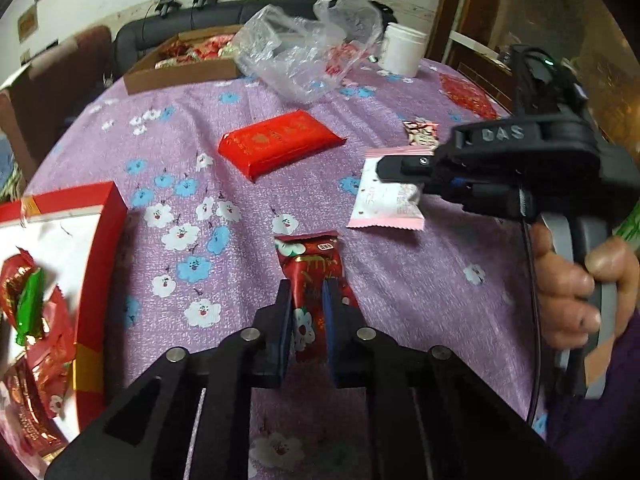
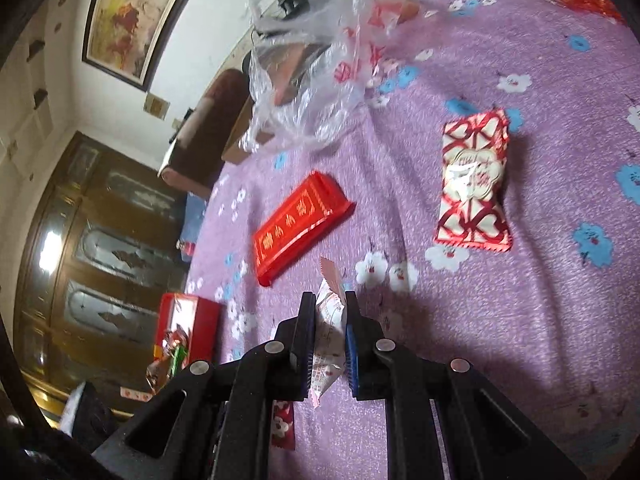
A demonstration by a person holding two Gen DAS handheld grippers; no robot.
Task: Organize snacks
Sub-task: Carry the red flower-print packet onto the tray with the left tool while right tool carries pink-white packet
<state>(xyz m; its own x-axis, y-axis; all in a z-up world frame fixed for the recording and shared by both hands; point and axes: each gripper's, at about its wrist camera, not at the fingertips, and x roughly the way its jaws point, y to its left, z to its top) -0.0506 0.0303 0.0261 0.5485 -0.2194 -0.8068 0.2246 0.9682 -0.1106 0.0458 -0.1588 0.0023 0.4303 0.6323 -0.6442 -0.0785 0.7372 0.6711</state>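
The left gripper (image 1: 307,292) has its fingers (image 1: 285,312) pressed closed on a dark red snack (image 1: 310,264), held over the purple flowered surface (image 1: 420,280); the right gripper (image 2: 328,308) has its fingers (image 2: 306,320) closed on a pale pink snack (image 2: 330,316), also above the surface; a red box (image 1: 100,264) with snacks inside stands at the left edge; further away a flat red packet (image 1: 278,145) lies in the middle, and a heart-patterned snack (image 2: 474,184) lies apart from it; far behind are a clear plastic bag (image 1: 304,48), a cardboard tray (image 1: 176,76) and a white jar (image 1: 404,50).
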